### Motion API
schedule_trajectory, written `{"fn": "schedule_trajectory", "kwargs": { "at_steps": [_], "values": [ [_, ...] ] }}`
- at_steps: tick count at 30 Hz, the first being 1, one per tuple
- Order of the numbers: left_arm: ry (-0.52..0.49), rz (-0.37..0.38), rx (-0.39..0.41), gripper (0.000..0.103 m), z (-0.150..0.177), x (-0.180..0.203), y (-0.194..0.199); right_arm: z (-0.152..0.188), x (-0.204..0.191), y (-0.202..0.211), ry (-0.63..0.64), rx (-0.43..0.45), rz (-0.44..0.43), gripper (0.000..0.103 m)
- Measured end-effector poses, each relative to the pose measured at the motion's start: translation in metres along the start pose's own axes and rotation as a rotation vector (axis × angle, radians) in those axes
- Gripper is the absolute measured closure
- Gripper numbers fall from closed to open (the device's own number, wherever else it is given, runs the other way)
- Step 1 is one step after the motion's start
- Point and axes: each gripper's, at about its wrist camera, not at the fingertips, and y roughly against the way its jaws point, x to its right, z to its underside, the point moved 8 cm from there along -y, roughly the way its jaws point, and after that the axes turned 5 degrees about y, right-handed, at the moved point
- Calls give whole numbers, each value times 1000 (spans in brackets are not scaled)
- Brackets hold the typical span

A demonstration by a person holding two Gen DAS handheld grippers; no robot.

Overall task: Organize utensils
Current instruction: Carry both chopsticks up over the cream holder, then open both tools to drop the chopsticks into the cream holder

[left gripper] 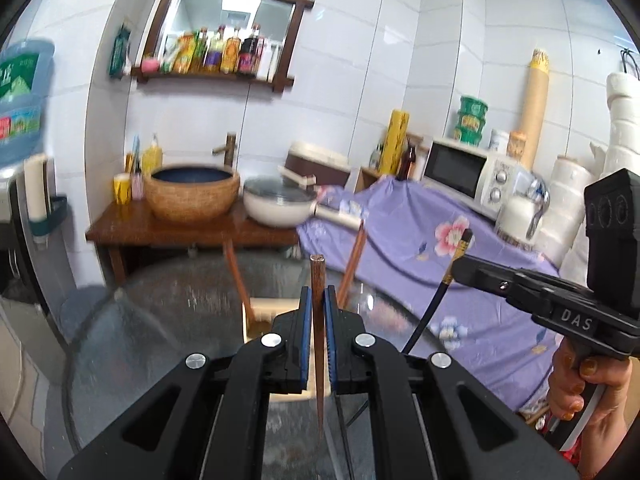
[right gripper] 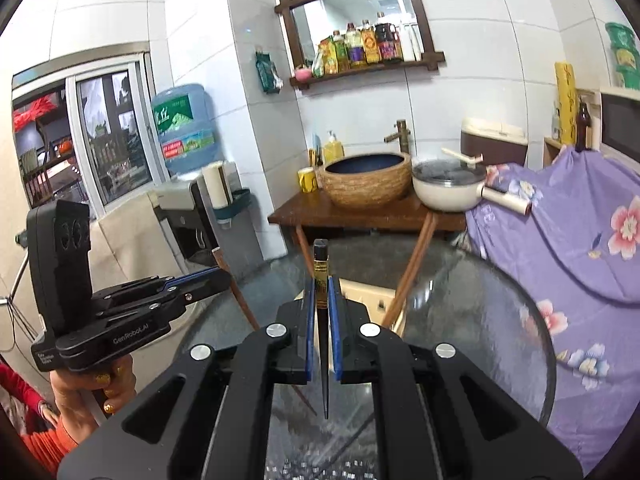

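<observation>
My left gripper [left gripper: 318, 294] is shut on a brown wooden chopstick [left gripper: 318, 276] that stands upright between the blue pads, thick end up. My right gripper [right gripper: 320, 285] is shut on a black chopstick [right gripper: 321, 264] with a gold band near its top, also upright. Both are held above a round glass table [left gripper: 168, 312]. The right gripper also shows at the right of the left wrist view [left gripper: 460, 268], with the black chopstick [left gripper: 430, 312] slanting down from it. The left gripper shows at the left of the right wrist view [right gripper: 224, 276].
Behind the glass table [right gripper: 500, 320] a wooden stand [left gripper: 132, 228] carries a woven basin [left gripper: 192, 192] and a white lidded pan [left gripper: 276, 204]. A purple floral cloth [left gripper: 420, 248] covers a counter with a microwave [left gripper: 460, 170] at the right. A water dispenser [right gripper: 186, 128] stands left.
</observation>
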Motion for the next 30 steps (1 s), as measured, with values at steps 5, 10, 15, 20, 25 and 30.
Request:
{"fn": "schedule_trajectory", "kwargs": {
  "at_steps": [5, 10, 15, 20, 25, 30],
  "values": [
    [-17, -16, 77, 97, -60, 8, 5, -61, 7, 1, 14, 56, 51, 96],
    [-22, -82, 112, 97, -97, 7, -14, -92, 20, -11, 4, 82, 116, 96],
    [-17, -132, 84, 97, -93, -3, -48, -81, 37, -43, -16, 47, 169, 96],
    [5, -156, 27, 97, -63, -18, -85, -44, 51, -78, -55, -13, 180, 96],
    [19, -157, -36, 97, -31, -28, -108, -9, 57, -105, -63, -75, 181, 95],
    [31, -160, -93, 97, -3, -36, -126, 13, 63, -119, -86, -111, 180, 95]
  ]
}}
